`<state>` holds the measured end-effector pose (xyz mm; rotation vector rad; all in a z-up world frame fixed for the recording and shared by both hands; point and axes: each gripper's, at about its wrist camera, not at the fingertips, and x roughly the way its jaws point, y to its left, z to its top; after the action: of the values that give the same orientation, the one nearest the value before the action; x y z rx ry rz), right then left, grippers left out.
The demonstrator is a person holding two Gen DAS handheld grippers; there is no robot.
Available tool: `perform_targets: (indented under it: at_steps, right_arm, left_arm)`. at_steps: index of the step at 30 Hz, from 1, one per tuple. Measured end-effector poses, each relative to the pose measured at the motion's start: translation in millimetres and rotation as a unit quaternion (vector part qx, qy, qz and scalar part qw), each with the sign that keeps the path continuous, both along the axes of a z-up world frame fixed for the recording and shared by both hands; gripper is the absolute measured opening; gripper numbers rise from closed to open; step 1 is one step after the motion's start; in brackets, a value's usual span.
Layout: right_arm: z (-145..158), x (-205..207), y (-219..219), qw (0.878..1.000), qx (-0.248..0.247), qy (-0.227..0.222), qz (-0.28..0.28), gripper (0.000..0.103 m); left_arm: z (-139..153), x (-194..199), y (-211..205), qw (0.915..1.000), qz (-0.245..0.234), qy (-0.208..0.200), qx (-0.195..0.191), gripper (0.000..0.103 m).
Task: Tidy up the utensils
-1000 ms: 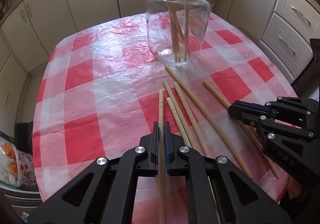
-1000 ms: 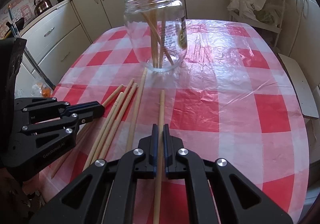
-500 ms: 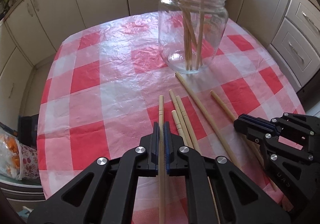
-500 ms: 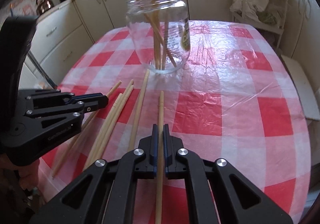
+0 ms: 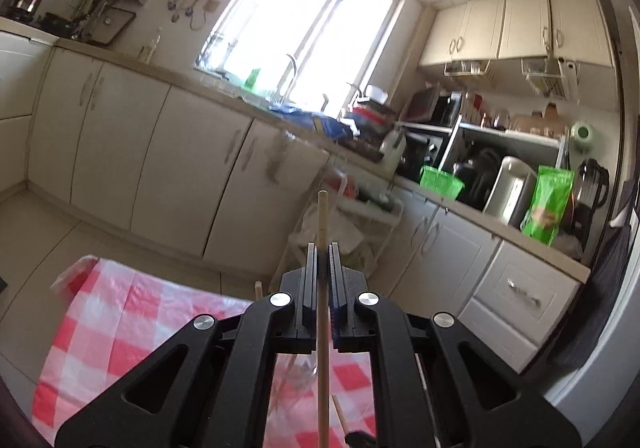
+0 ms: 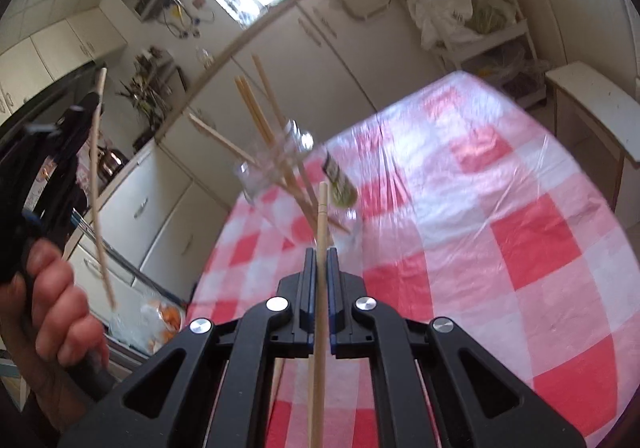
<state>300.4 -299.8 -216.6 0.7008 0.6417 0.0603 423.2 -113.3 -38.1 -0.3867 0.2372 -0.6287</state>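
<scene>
My left gripper [image 5: 321, 248] is shut on a wooden chopstick [image 5: 322, 216] and is raised, pointing at the kitchen cabinets. It also shows at the left of the right wrist view [image 6: 94, 98], with its chopstick [image 6: 96, 184] upright. My right gripper [image 6: 319, 254] is shut on another chopstick [image 6: 322, 208] and is lifted and tilted, aimed toward the blurred glass jar [image 6: 280, 168], which holds several chopsticks [image 6: 256, 108]. The jar stands on the red-and-white checked tablecloth [image 6: 480, 228]. Loose chopsticks on the table are mostly hidden beneath the grippers.
Cabinets and a cluttered counter [image 5: 440, 184] surround the table. A white wire rack [image 6: 472, 8] stands beyond the table's far end. A white stool or bench [image 6: 592, 108] is at the right. A bag of oranges [image 6: 160, 320] lies low at the left.
Both grippers have lifted their chopsticks off the table and swung upward. The left view now faces the window and counter instead of the table. The jar looks tilted and blurred from motion.
</scene>
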Motion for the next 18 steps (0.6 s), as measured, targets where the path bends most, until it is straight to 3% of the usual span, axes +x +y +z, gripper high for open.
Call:
perform_targets:
  at_steps: [4, 8, 18]
  right_arm:
    - [8.6, -2.0, -4.6, 1.000, -0.003, -0.020, -0.016, 0.006]
    - [12.1, -2.9, -3.3, 0.999, -0.009, -0.031, -0.026, 0.006]
    - [13.6, -4.4, -5.7, 0.998, -0.001, -0.040, -0.038, 0.006]
  left_arm:
    - [13.7, 21.6, -8.1, 0.9978, 0.033, -0.027, -0.050, 0.005]
    - [16.7, 42.0, -22.2, 0.9955, 0.063, -0.036, -0.061, 0.005]
    - [-5.7, 70.2, -58.7, 0.9922, 0.107, -0.058, -0.027, 0.005]
